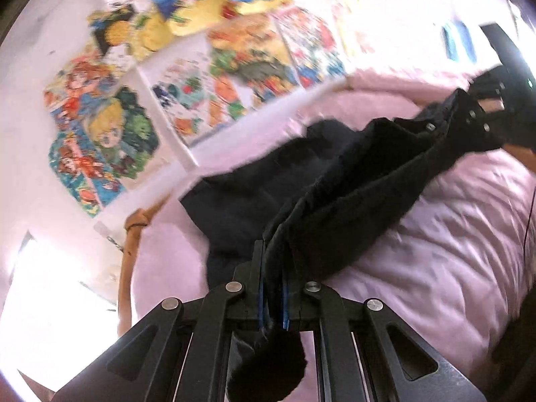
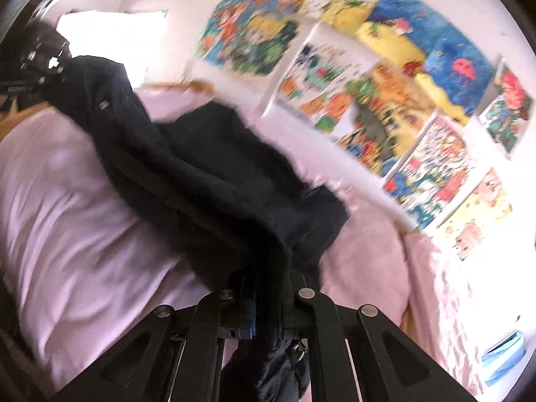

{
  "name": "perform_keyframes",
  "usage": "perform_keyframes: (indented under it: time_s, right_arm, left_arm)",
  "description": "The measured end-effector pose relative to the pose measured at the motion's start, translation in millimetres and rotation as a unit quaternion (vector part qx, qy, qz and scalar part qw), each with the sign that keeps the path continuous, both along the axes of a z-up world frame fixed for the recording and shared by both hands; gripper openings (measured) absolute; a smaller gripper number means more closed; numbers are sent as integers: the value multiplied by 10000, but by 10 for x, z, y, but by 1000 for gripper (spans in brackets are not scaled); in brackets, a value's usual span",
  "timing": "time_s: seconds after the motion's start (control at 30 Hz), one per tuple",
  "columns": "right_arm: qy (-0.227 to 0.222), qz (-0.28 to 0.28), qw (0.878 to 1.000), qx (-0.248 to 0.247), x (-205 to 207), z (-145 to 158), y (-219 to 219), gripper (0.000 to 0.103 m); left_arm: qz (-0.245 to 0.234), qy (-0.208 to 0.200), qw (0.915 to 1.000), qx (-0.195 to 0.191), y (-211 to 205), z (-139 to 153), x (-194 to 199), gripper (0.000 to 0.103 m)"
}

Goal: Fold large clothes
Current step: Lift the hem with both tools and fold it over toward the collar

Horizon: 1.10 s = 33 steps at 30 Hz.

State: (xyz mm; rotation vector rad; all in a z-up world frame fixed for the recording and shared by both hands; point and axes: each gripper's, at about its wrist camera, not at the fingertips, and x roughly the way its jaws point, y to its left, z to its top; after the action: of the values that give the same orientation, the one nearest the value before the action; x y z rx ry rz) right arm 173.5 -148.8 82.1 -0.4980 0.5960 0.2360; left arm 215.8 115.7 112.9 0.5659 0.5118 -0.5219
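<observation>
A dark navy garment point(image 1: 335, 174) hangs stretched between two claws above a bed covered by a pale pink duvet point(image 1: 435, 251). The left claw point(image 1: 273, 288) is clenched on one end of the fabric, pinched between its blue-lined fingers. The right claw point(image 2: 268, 301) grips the opposite end, cloth bunched through its jaws. The garment's lower part drapes onto the duvet. Colourful cartoon posters point(image 2: 368, 100) cover the white wall behind.

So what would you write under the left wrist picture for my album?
Left tool pinches a dark garment stretched above a pink bedspread, colourful posters behind.
</observation>
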Motion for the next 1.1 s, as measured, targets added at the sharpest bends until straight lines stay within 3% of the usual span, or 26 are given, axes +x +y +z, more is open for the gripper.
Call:
perform_keyframes:
  time_s: [0.23, 0.4, 0.63, 0.77, 1.1]
  right_arm:
    - [-641, -275, 9973, 237, 687, 305, -103, 8]
    - [-912, -483, 9938, 425, 1248, 432, -192, 8]
    - [-842, -724, 9895, 922, 2046, 443, -349, 8]
    - [-585, -897, 9874, 1167, 2516, 283, -430, 8]
    - [-104, -1146, 9840, 1364, 3179, -269, -503, 10]
  left_arm:
    - [622, -315, 9952, -689, -150, 407, 614, 6]
    - [951, -441, 9899, -957, -271, 571, 1127, 6]
    - [1328, -46, 9828, -1282, -302, 540, 1976, 6]
    - [1518, 155, 9821, -1106, -392, 410, 2422, 6]
    - [1720, 591, 9815, -592, -567, -105, 3147, 6]
